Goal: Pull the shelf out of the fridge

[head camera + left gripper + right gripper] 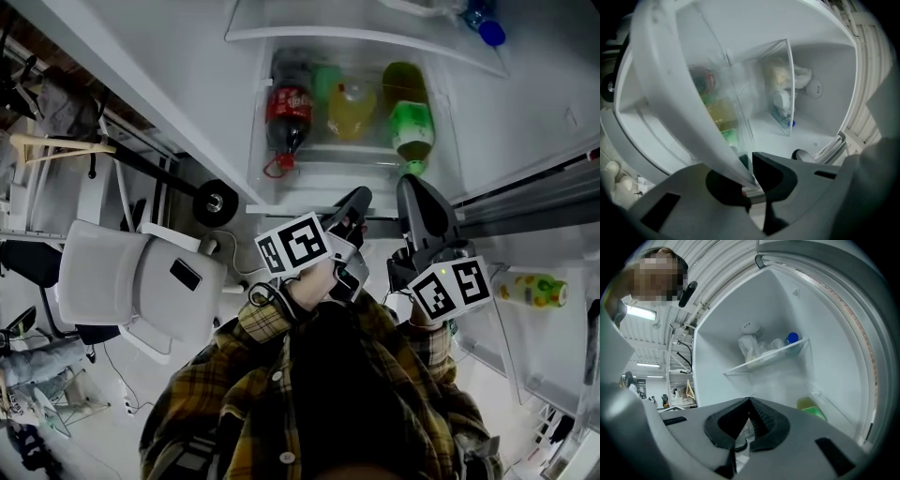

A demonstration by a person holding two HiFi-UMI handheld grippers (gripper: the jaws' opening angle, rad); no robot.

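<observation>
The fridge shelf (281, 208) is a clear pane with a white front rim, lying over a cola bottle (286, 112), a yellow bottle (352, 111) and a green bottle (411, 127). My left gripper (354, 199) reaches level to the rim's middle. In the left gripper view its jaws (751, 180) are shut on the white rim (670, 93), which runs up and left from them. My right gripper (411, 183) sits just to the right of it. Its jaws (747, 416) are shut on the shelf's clear edge (743, 433).
A higher glass shelf (356, 33) holds bags and a blue-capped bottle (487, 28). The open fridge door at the right carries a small bottle (534, 289). A white chair (141, 281) stands at the left behind me, with a black wheel (216, 202) near the fridge's foot.
</observation>
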